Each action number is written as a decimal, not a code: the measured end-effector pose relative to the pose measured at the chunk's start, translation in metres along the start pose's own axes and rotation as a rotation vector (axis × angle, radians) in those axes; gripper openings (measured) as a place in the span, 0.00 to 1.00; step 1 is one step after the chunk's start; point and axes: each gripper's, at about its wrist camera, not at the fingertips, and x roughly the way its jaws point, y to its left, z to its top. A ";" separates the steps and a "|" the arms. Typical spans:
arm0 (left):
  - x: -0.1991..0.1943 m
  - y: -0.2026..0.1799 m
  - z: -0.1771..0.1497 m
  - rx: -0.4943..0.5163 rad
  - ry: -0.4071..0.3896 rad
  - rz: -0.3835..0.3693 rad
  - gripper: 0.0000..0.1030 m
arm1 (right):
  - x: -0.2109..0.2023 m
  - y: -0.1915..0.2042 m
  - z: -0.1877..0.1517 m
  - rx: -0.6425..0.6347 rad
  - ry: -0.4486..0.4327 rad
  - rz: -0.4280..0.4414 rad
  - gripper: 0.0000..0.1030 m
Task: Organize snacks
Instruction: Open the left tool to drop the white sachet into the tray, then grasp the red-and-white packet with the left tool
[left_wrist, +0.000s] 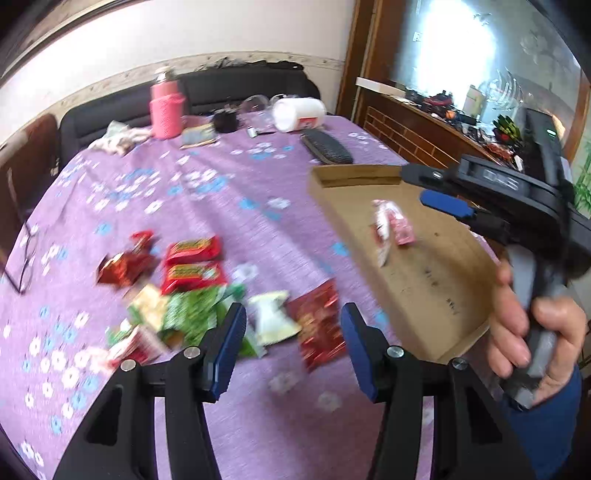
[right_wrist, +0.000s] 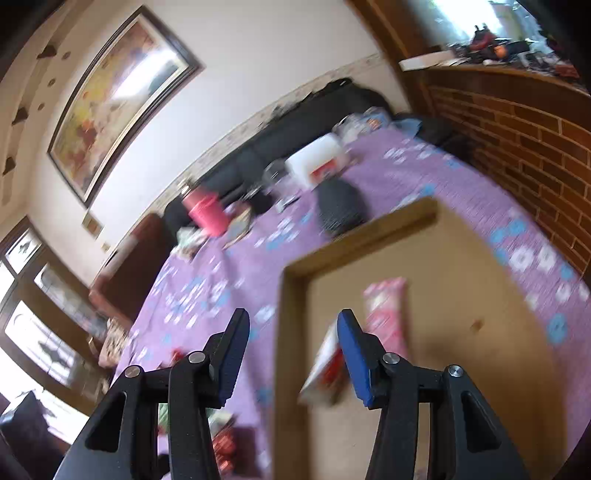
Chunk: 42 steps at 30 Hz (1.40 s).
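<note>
Both tongs (left_wrist: 293, 349) (right_wrist: 293, 354) agape, empty, above snacks (left_wrist: 192, 288).

Round table under purple flower-printed cloth (left_wrist: 229, 192); beyond it a dark sofa (left_wrist: 236, 92) against the cream wall (right_wrist: 266, 66), framed painting (right_wrist: 118, 96) above, brick-patterned wooden counter (right_wrist: 517, 136) to its right, bright windows (right_wrist: 33, 332) left.

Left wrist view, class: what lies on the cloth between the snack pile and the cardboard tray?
Only bare purple cloth separates the snack pile from the tray, as the left wrist view shows.
</note>
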 end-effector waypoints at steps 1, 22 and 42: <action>-0.002 0.007 -0.004 -0.008 0.000 -0.004 0.51 | -0.001 0.008 -0.008 -0.016 0.008 0.011 0.52; -0.014 0.170 -0.021 -0.195 0.010 0.101 0.52 | 0.016 0.084 -0.102 -0.154 0.150 0.142 0.57; 0.012 0.120 -0.040 0.048 0.134 -0.022 0.59 | 0.027 0.089 -0.112 -0.199 0.162 0.143 0.57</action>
